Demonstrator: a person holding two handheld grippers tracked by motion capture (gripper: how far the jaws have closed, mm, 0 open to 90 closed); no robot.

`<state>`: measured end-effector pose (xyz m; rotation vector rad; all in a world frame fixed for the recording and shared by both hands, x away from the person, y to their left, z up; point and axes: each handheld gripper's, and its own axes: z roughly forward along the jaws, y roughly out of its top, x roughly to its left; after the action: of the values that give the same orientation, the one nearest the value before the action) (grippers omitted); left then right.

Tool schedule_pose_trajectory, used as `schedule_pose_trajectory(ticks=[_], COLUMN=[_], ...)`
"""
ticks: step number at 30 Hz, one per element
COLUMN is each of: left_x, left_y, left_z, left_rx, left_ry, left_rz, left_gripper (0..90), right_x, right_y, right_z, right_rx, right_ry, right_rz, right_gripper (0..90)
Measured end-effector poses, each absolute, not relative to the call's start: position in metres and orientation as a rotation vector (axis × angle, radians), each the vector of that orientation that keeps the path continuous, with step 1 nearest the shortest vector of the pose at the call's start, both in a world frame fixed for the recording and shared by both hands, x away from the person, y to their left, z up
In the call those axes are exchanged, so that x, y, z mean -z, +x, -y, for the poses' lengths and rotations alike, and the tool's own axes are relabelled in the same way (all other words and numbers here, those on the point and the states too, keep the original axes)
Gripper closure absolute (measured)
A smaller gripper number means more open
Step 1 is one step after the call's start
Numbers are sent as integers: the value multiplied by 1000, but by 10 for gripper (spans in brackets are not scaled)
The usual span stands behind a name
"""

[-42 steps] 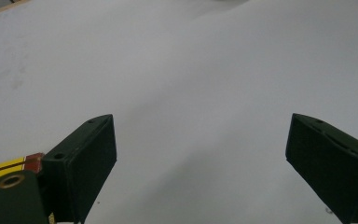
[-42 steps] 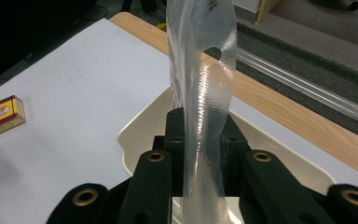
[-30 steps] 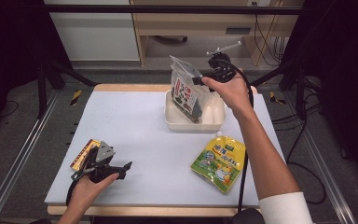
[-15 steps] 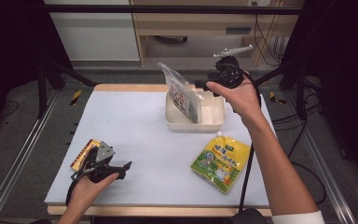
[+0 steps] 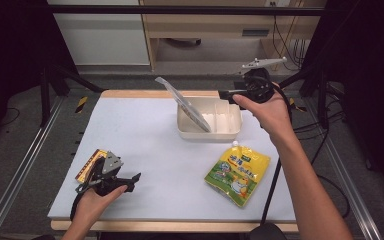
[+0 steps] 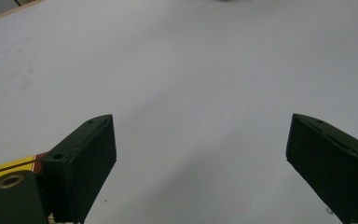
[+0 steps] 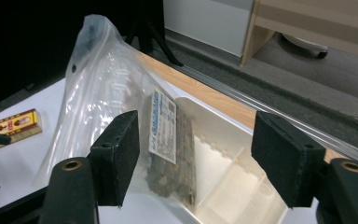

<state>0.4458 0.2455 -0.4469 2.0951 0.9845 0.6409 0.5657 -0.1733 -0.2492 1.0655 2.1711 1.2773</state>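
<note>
Right gripper (image 5: 226, 93) gapes beside crinkly clear bag (image 5: 185, 104) in tray (image 5: 230, 131).

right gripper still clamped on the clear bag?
No: in the right gripper view the right gripper has its jaws spread wide, and the clear bag leans in the white tray unheld.

- A table (image 5: 150, 145) with a pale grey-white top and a light wooden edge is carrying everything here.
- A cream plastic tray (image 5: 227, 131) with compartments is sitting near the far edge, right of centre.
- A clear zip bag (image 5: 187, 106) of dark contents is standing tilted in the tray's left end, leaning over its left wall.
- A yellow-green spouted pouch (image 5: 237, 173) is lying flat, near the tray on the near side.
- A yellow and red packet (image 5: 89, 164), possibly a flat box, is lying at the near left corner.
</note>
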Motion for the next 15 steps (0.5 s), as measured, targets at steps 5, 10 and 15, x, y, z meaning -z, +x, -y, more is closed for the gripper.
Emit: schedule_pose_trajectory(ticks=[5, 10, 15], left_x=[447, 448, 448], left_y=[446, 446, 446], left_z=[-244, -244, -244], left_rx=[-641, -641, -642], left_ry=[2096, 2098, 2102], left_rz=[-984, -986, -984], left_gripper=[82, 82, 81], right_x=[260, 266, 280], right_y=[555, 549, 540], right_z=[183, 187, 194], right_rx=[-1242, -1219, -1181], right_ry=[1093, 1101, 1131], right_rz=[-2135, -2119, -2085], right_gripper=[266, 227, 161])
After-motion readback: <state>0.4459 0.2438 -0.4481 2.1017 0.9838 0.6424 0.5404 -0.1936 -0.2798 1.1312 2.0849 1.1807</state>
